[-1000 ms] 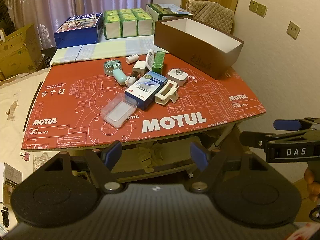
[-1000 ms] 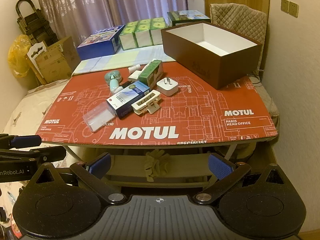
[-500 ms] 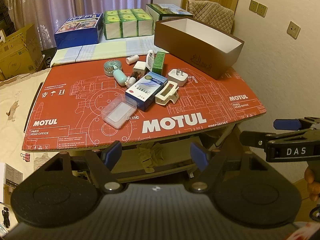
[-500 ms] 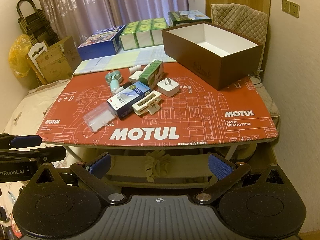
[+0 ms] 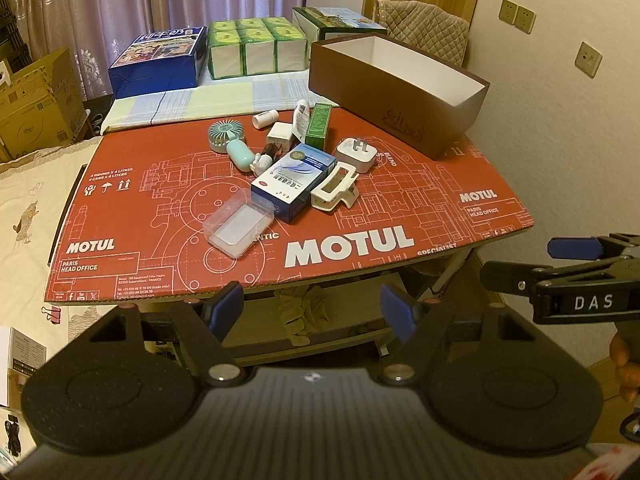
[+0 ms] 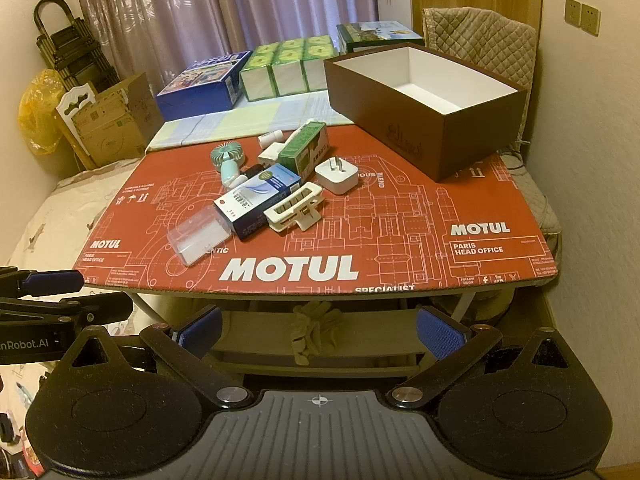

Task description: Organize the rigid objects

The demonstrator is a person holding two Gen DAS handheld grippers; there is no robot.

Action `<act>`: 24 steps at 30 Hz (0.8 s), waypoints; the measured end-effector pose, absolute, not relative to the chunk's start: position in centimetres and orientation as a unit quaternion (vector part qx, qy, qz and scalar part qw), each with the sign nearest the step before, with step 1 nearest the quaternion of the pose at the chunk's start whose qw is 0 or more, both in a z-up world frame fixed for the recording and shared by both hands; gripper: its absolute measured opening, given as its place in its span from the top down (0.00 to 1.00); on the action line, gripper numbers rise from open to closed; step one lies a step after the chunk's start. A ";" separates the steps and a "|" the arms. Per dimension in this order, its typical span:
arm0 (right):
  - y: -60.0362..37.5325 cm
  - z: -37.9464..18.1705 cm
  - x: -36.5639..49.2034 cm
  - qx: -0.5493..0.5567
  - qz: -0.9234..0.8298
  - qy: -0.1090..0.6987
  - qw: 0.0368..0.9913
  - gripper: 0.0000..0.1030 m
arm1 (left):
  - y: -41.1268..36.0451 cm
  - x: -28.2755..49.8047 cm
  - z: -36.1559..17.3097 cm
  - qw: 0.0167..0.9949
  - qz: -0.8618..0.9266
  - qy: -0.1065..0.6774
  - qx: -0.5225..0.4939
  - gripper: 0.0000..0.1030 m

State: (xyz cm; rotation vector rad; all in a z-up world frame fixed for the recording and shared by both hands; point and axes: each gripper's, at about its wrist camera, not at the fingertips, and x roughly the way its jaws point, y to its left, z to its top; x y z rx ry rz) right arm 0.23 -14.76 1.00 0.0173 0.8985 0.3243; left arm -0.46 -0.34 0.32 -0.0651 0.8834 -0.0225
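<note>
A cluster of small objects lies mid-table on the red MOTUL cardboard [image 5: 168,216]: a clear plastic case [image 5: 239,225], a blue-and-white box [image 5: 293,184], a white hair clip [image 5: 335,188], a white plug adapter [image 5: 357,153], a green box [image 5: 319,125], a mint handheld fan [image 5: 227,137] and a small white bottle [image 5: 265,118]. An empty brown box [image 5: 394,96] with a white inside stands at the back right. My left gripper [image 5: 312,310] is open, in front of and below the table's front edge. My right gripper [image 6: 320,328] is open too, equally far back.
Behind the red cardboard lie a blue carton [image 6: 204,84], green tissue packs [image 6: 288,64] and a picture-printed box [image 6: 378,38] on a striped cloth. A quilted chair back [image 6: 480,36] is behind the brown box. A wall is close on the right; bedding on the left.
Both views have crept very slightly closer to the table. Nothing on the table has moved, and both grippers keep the same opening.
</note>
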 end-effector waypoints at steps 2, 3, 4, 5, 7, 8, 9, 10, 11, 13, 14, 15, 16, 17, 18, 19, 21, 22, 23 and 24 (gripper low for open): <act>-14.8 1.0 0.2 0.008 0.156 0.432 0.888 0.02 | -0.3 -0.4 0.3 0.903 -0.010 0.428 -0.032 0.30; -14.8 1.0 0.3 0.008 0.156 0.432 0.888 0.02 | -0.4 -0.4 0.3 0.903 -0.010 0.428 -0.032 0.30; -14.8 1.0 0.3 0.008 0.157 0.432 0.888 0.02 | -0.4 -0.4 0.3 0.903 -0.011 0.428 -0.031 0.30; -14.8 1.0 0.3 0.008 0.157 0.432 0.888 0.02 | -0.4 -0.4 0.3 0.903 -0.010 0.428 -0.031 0.30; -14.8 1.0 0.3 0.008 0.157 0.432 0.888 0.02 | -0.4 -0.4 0.3 0.903 -0.010 0.428 -0.032 0.30; -14.8 1.0 0.3 0.008 0.157 0.432 0.888 0.02 | -0.3 -0.4 0.3 0.903 -0.010 0.428 -0.032 0.30; -14.8 1.0 0.3 0.008 0.157 0.432 0.888 0.02 | -0.3 -0.4 0.3 0.903 -0.010 0.428 -0.031 0.30; -14.8 1.0 0.3 0.008 0.157 0.432 0.888 0.02 | -0.4 -0.4 0.3 0.903 -0.010 0.428 -0.031 0.30; -14.8 1.0 0.3 0.008 0.157 0.432 0.888 0.02 | -0.4 -0.4 0.3 0.903 -0.010 0.428 -0.031 0.30; -14.8 1.0 0.4 0.008 0.157 0.432 0.888 0.02 | -0.3 -0.4 0.3 0.903 -0.009 0.428 -0.032 0.30; -14.8 1.0 0.4 0.008 0.157 0.432 0.888 0.02 | -0.3 -0.4 0.3 0.903 -0.009 0.428 -0.032 0.30; -14.8 1.0 0.4 0.009 0.157 0.432 0.888 0.02 | -0.3 -0.4 0.3 0.903 -0.008 0.428 -0.032 0.30; -14.8 0.9 0.4 0.009 0.157 0.432 0.888 0.02 | -0.3 -0.4 0.3 0.903 -0.008 0.428 -0.032 0.30; -14.8 0.9 0.4 0.008 0.157 0.432 0.888 0.02 | -0.3 -0.4 0.3 0.903 -0.008 0.428 -0.032 0.30; -14.8 0.9 0.4 0.008 0.157 0.432 0.888 0.02 | -0.4 -0.4 0.3 0.903 -0.008 0.428 -0.032 0.30; -14.8 0.9 0.4 0.009 0.157 0.432 0.888 0.02 | -0.3 -0.4 0.3 0.903 -0.008 0.428 -0.032 0.30; -14.8 0.9 0.4 0.009 0.157 0.432 0.888 0.02 | -0.3 -0.4 0.3 0.903 -0.008 0.428 -0.032 0.30; -14.8 0.9 0.4 0.009 0.158 0.432 0.888 0.02 | -0.3 -0.4 0.3 0.903 -0.008 0.428 -0.032 0.30; -14.8 0.9 0.4 0.009 0.158 0.432 0.888 0.02 | -0.3 -0.4 0.3 0.903 -0.008 0.429 -0.032 0.30; -14.8 0.9 0.4 0.009 0.157 0.432 0.888 0.02 | -0.3 -0.4 0.3 0.903 -0.008 0.428 -0.032 0.30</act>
